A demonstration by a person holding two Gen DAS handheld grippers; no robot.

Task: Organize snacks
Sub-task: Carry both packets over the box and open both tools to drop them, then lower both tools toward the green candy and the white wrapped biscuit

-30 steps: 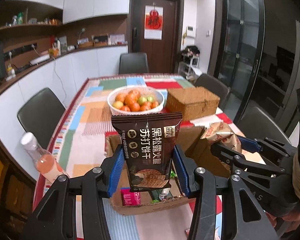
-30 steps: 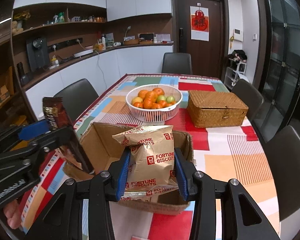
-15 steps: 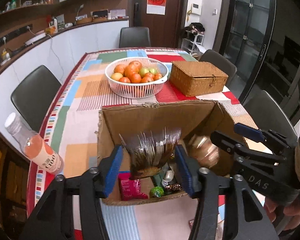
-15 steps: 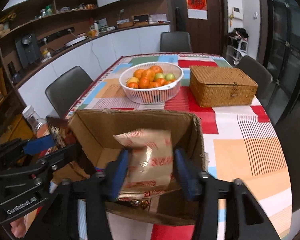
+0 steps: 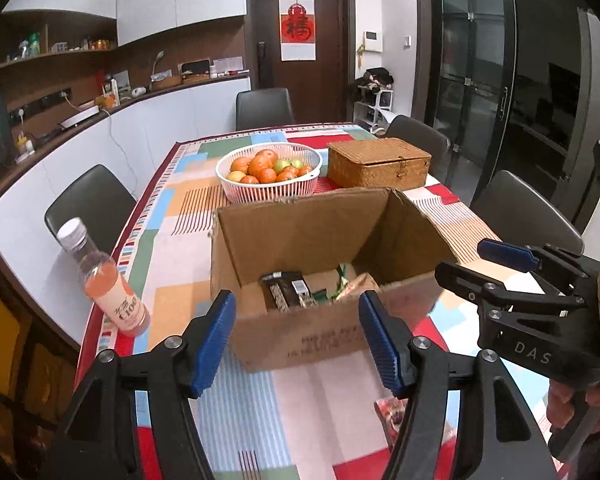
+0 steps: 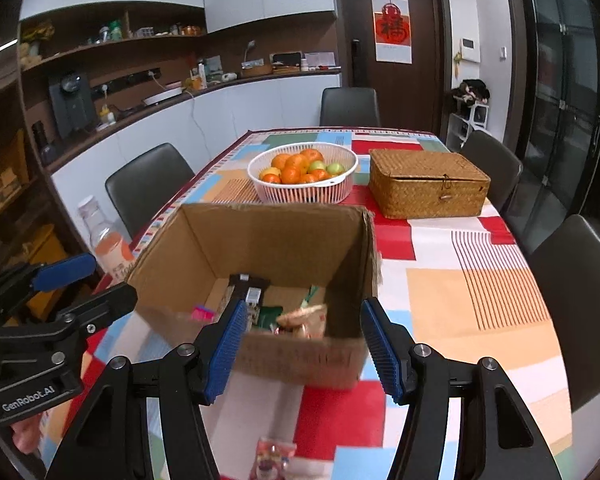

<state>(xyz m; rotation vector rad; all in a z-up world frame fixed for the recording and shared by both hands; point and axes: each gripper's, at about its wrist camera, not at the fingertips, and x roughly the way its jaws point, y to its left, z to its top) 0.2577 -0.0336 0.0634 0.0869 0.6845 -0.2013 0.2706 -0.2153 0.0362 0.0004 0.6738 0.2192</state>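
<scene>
Left wrist view. Moved since a second ago: the dark soda-cracker packet (image 5: 287, 290), then clamped upright in the left tool (image 5: 296, 334), now lies in the cardboard box (image 5: 300, 240) at frame centre, beside green wrappers. The left tool's jaws have just been opening; they stand apart with nothing between them, low in the frame before the box's near wall. The right tool (image 5: 466, 262), right of frame, is likewise empty. One red snack packet (image 5: 392, 414) remains on the counter (image 5: 172, 272), lower right, partly hidden behind the tool. A pink drink bottle (image 5: 108, 284) stands at the left counter edge.

Right wrist view. Moved: the Fortune Biscuits bag (image 6: 304, 320), then gripped, now rests in the box (image 6: 276, 240) at centre. The right tool (image 6: 304, 344) has just been opening its jaws; they are parted and hold nothing. A packet (image 6: 272, 458) lies on the counter at the bottom edge. A fruit basket (image 6: 304, 176) and a wicker box (image 6: 428, 184) sit beyond.

Status, judged: two packets newly boxed; at least one left to collect.
</scene>
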